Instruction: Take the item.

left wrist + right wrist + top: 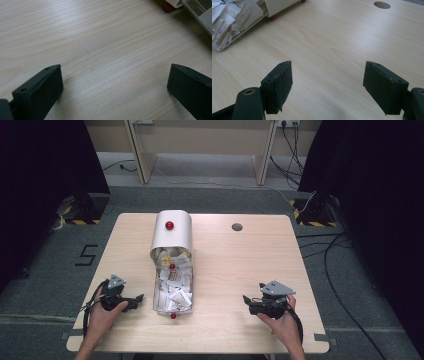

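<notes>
Both hands sit low at the near edge of the table (235,265), 1 gripper in each. The left gripper (136,301) lies just left of the drawer (173,292), its tips aimed toward the drawer's near corner but clear of it. In the left gripper view the 2 jaws stand wide apart over bare wood, nothing between them, and the drawer's white edge (200,15) and a red foot (169,7) peek in at the top right.

The right gripper (248,301) rests well to the right of the drawer, pointing left across open table. Its own view shows the jaws spread wide too, empty, with only woodgrain between them. Up at the top left of that view, the drawer (229,25) shows heaped with white paper packets, and the box (279,6) stands just behind it.

From above, the drawer is pulled out toward the person, full of packets, its far end still at the mouth of the round-topped box (172,232). A red knob (169,225) sits on the box top, another red knob (173,316) at the drawer's near end. A round hole (237,227) marks the table's far side, well away from both grippers.
</notes>
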`<state>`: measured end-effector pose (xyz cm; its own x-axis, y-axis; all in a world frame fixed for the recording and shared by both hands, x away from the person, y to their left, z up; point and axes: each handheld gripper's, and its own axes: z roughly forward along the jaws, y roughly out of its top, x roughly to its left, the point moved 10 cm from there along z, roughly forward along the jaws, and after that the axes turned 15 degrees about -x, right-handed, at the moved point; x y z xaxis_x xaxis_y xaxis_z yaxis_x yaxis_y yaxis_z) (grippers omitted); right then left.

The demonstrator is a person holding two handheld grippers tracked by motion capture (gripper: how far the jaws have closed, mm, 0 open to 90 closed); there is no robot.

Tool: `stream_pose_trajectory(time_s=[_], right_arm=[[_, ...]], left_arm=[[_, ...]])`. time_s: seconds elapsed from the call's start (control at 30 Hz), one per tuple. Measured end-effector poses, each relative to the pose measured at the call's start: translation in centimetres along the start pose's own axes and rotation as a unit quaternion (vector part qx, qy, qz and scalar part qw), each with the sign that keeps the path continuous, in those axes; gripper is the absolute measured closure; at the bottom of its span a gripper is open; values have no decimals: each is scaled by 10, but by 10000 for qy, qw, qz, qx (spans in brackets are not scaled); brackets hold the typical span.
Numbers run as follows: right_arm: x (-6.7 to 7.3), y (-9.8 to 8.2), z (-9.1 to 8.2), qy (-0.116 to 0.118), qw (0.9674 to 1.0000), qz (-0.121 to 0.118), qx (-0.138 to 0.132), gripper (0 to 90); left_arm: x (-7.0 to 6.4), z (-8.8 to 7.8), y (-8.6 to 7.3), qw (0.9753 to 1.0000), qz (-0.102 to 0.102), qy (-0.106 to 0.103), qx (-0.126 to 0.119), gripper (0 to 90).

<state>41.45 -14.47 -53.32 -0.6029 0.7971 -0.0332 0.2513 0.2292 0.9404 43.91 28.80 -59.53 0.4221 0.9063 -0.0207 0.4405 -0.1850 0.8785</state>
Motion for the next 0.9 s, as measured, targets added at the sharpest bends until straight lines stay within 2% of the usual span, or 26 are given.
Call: stream_pose_trajectory(time_s=[0.4, 0.9], right_arm=[[29, 24, 4, 310, 9990, -213, -255, 268], [55, 38, 9, 663, 9962, -411, -377, 328]], left_arm=[[0, 0, 0, 10000, 0, 0, -1, 0], [0, 0, 0, 10000, 4, 3, 4, 0]])
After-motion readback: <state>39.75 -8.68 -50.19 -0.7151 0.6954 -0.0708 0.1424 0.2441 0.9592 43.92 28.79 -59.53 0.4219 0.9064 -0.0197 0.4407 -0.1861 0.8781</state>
